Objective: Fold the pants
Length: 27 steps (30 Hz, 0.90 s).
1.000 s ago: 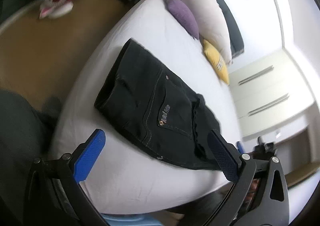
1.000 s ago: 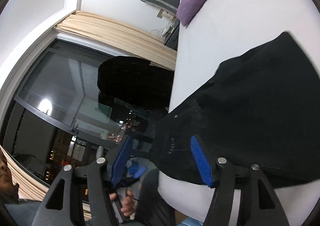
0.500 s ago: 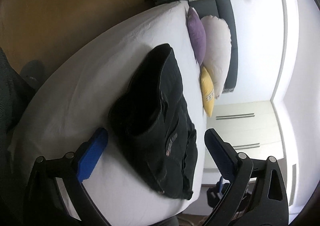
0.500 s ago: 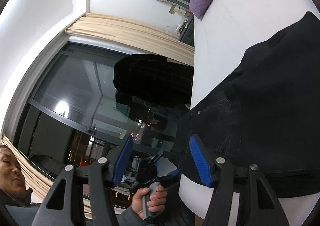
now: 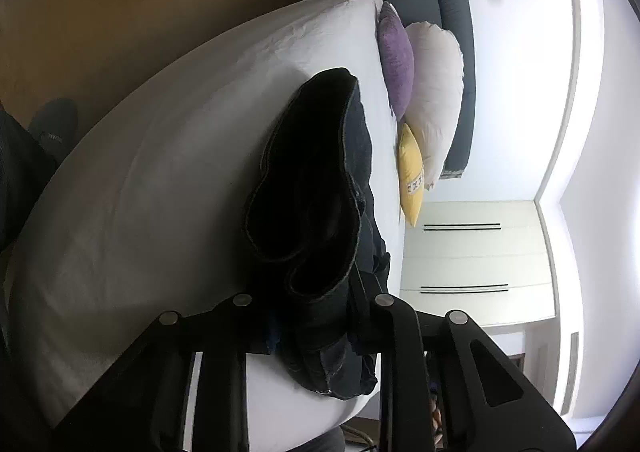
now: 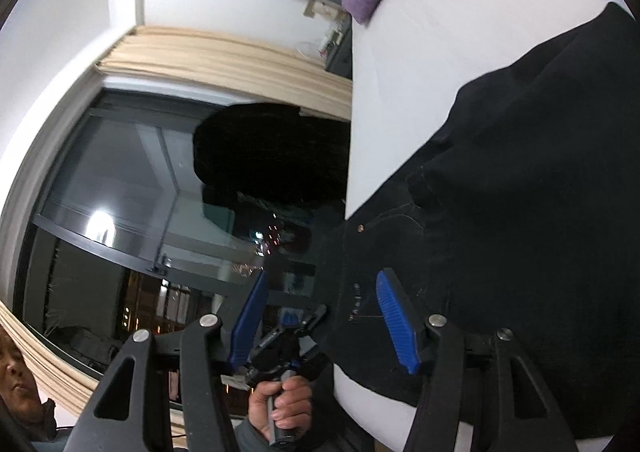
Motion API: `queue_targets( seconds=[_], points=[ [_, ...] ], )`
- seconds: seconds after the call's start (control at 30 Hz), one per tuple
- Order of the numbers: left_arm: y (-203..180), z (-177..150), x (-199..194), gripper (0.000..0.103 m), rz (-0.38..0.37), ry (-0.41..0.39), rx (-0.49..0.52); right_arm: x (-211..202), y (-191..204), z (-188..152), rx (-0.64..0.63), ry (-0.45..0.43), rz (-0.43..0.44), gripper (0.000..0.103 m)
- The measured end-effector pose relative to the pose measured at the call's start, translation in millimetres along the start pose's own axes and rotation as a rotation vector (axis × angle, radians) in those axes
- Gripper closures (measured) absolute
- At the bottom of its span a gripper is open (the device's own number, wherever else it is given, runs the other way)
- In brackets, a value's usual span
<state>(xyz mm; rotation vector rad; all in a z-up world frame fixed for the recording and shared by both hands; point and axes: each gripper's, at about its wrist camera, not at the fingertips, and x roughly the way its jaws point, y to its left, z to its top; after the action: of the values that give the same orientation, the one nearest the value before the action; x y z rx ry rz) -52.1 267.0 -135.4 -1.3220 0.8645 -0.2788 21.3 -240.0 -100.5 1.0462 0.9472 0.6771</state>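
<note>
Where bunched on the white bed (image 5: 168, 187), black pants (image 5: 316, 207), partly folded, one thick rolled edge raised toward the left-wrist camera, the rest trailing across the sheet toward the pillows; in the right-wrist view, pants (image 6: 520, 211) spread dark over the bed's (image 6: 416, 63) near corner, a rivet and stitched pocket seam showing at the edge nearest the camera. Left gripper (image 5: 314, 316) closed tight on a fold of the pants, jaws drawn together and buried in the cloth, blue pads hidden. Right gripper (image 6: 324, 316) with jaws wide apart, nothing between them, one blue finger (image 6: 396, 324) just over the pants' edge, the other (image 6: 248, 320) off the bed against the dark window (image 6: 120, 211). Beyond the pants, at the headboard (image 5: 460, 63), a purple cushion (image 5: 396, 59), a white pillow (image 5: 438, 99) and a yellow cushion (image 5: 412, 175) side by side. Farther out, a white wardrobe (image 5: 472, 256), brown floor (image 5: 120, 19), cream curtain (image 6: 224, 59).
</note>
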Motion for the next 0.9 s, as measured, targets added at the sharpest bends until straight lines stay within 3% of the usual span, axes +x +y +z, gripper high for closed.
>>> queue_targets(
  seconds=[0.2,0.3,0.33,0.47,0.7,0.83,0.9],
  points=[
    [-10.9,-0.7,-1.8,0.085,0.003,-0.001,0.028,32.5,-6.4,17.4,0.026,0.079,-0.062,0.042],
    [-21.5,-4.3,-6.1,0.085,0.009,-0.002,0.064,63.4,-29.2,16.7,0.080,0.206,-0.254,0.039],
    [-27.0,-4.0,-5.3,0.085,0.009,-0.003,0.075,68.4,-39.4,13.7,0.098,0.223,-0.294,0.042],
    [-58.9,-4.1,-2.5,0.085,0.009,-0.006,0.148,60.2,-49.3,9.2,0.110,0.153,-0.270,0.055],
    [-111.0,-13.5,1.5,0.086,0.013,-0.008,0.259,57.8,-43.0,0.8,0.065,0.109,-0.284,0.060],
    [-146.0,-24.3,9.1,0.086,0.039,-0.004,0.359,33.8,-23.6,9.9,0.084,0.040,-0.277,0.032],
    [-165.9,-33.8,17.2,0.086,0.056,0.003,0.417,25.0,-4.9,18.4,0.029,0.050,-0.323,0.031]
  ],
)
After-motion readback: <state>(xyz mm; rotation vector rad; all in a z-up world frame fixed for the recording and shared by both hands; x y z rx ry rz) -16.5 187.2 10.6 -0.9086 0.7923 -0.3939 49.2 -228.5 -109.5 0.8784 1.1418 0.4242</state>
